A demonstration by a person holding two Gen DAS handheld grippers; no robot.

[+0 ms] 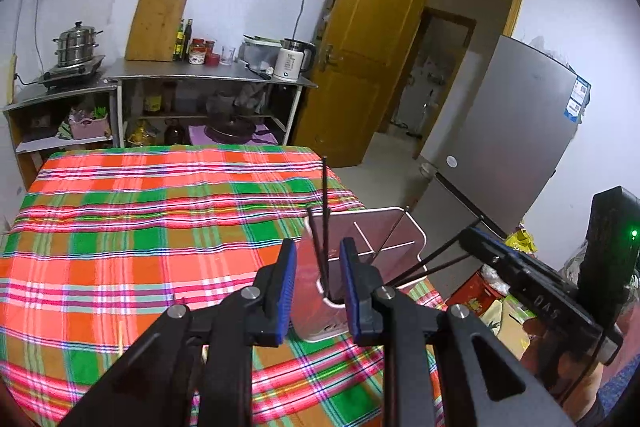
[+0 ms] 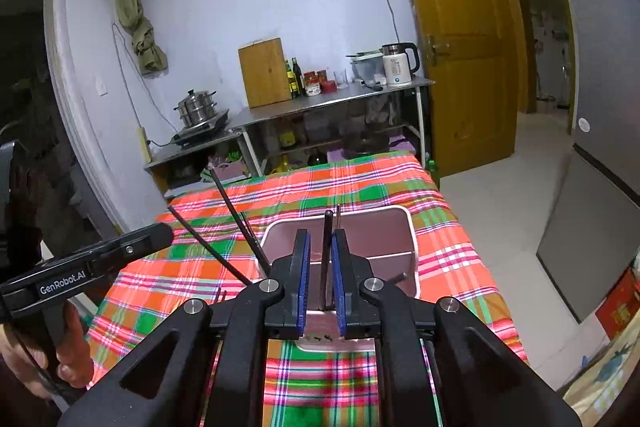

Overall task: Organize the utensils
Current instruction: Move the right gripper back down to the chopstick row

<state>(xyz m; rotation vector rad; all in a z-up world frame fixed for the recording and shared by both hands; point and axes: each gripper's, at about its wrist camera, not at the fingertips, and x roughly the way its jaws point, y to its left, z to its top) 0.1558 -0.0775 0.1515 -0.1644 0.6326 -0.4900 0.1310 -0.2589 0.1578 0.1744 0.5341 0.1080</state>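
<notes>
Here the right claw (image 2: 321,267) pinches a thin black chopstick (image 2: 327,259) over the pink holder (image 2: 414,247) on the tabletop (image 1: 120,227); the left claw (image 1: 319,287) is spread. Likely light, stiff, slick: grip mid-shaft.

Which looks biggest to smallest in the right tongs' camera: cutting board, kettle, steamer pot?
1. Cutting board
2. and 3. Steamer pot and kettle look alike, so I would not rank them.
</notes>
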